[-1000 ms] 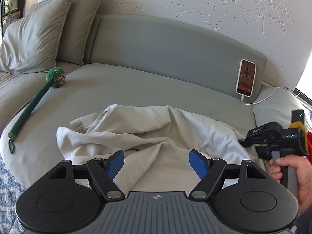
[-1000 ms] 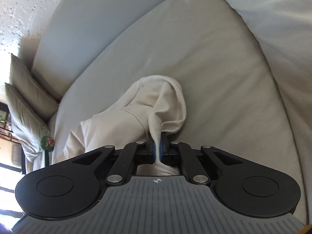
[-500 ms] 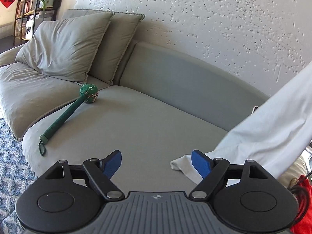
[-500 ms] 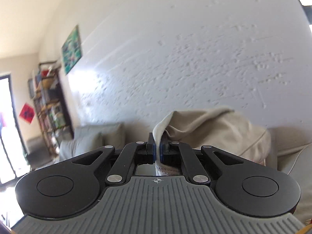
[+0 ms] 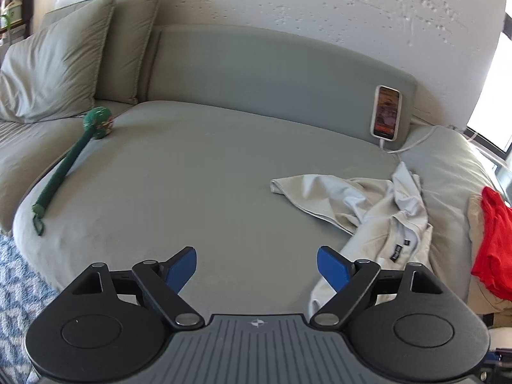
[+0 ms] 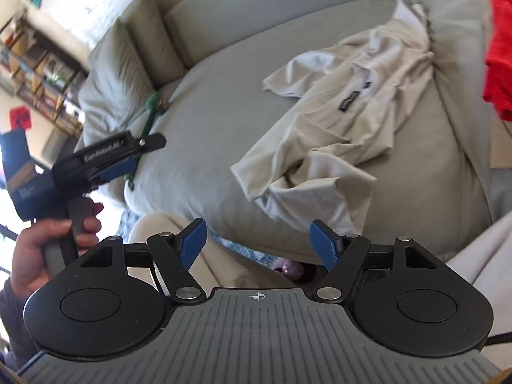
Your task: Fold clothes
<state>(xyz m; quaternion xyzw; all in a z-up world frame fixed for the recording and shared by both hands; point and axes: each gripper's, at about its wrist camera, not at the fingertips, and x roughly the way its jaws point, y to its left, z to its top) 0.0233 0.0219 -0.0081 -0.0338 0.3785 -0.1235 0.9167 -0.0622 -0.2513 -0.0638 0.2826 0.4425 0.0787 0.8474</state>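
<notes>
A cream shirt (image 5: 377,211) lies crumpled on the right half of the grey sofa seat (image 5: 192,172), its black neck label facing up; it also shows in the right wrist view (image 6: 336,121). My left gripper (image 5: 256,264) is open and empty, over the seat's front edge, left of the shirt. It also shows from the side in the right wrist view (image 6: 128,156). My right gripper (image 6: 257,244) is open and empty, held above the sofa's front edge, just in front of the shirt's near hem.
A red garment (image 5: 494,240) lies on the sofa's right end. A phone (image 5: 386,112) on a charging cable leans against the backrest. A green massage stick (image 5: 68,160) lies at the left, and grey cushions (image 5: 64,57) stand behind it. A blue patterned rug (image 5: 12,281) covers the floor.
My right gripper lifted the shirt high, then let go of it and opened. The shirt now lies further right on the seat. The left gripper stayed open.
</notes>
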